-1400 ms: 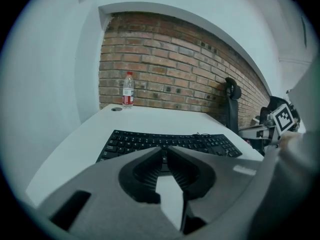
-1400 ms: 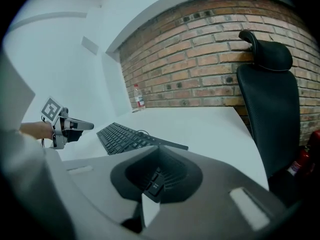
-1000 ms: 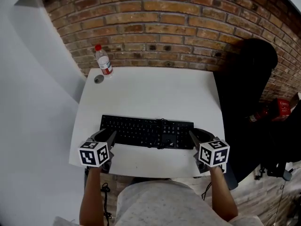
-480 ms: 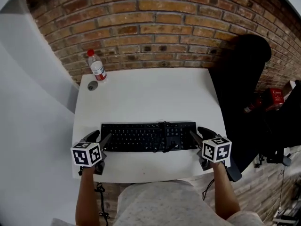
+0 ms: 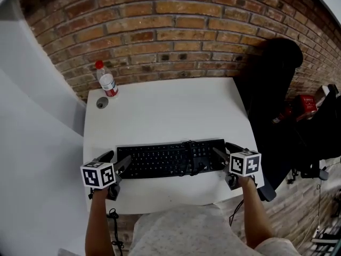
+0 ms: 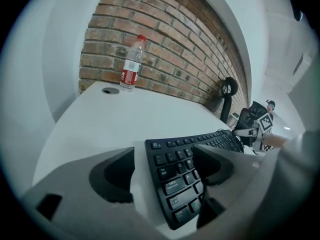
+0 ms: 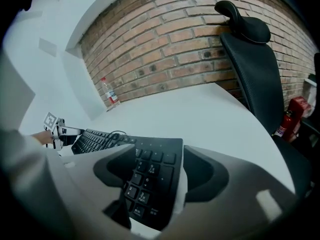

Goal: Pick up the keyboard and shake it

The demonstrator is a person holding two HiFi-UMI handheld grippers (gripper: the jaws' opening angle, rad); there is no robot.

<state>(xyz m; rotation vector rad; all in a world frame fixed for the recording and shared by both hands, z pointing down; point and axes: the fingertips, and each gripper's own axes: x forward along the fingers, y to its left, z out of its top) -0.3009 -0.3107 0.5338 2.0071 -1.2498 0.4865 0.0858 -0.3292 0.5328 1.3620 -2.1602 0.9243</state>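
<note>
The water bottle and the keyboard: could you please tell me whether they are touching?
Apart. The head view shows bare table between the water bottle by the wall and the keyboard near the front edge.

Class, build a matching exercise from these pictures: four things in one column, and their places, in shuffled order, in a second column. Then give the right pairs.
Things
1 keyboard
2 water bottle
3 office chair
4 red fire extinguisher

Places
A far left corner of the table
B beyond the chair, at the far right
C lying flat along the table's near edge
D right of the table, by the brick wall

Pairs: 1-C, 2-A, 3-D, 4-B
</note>
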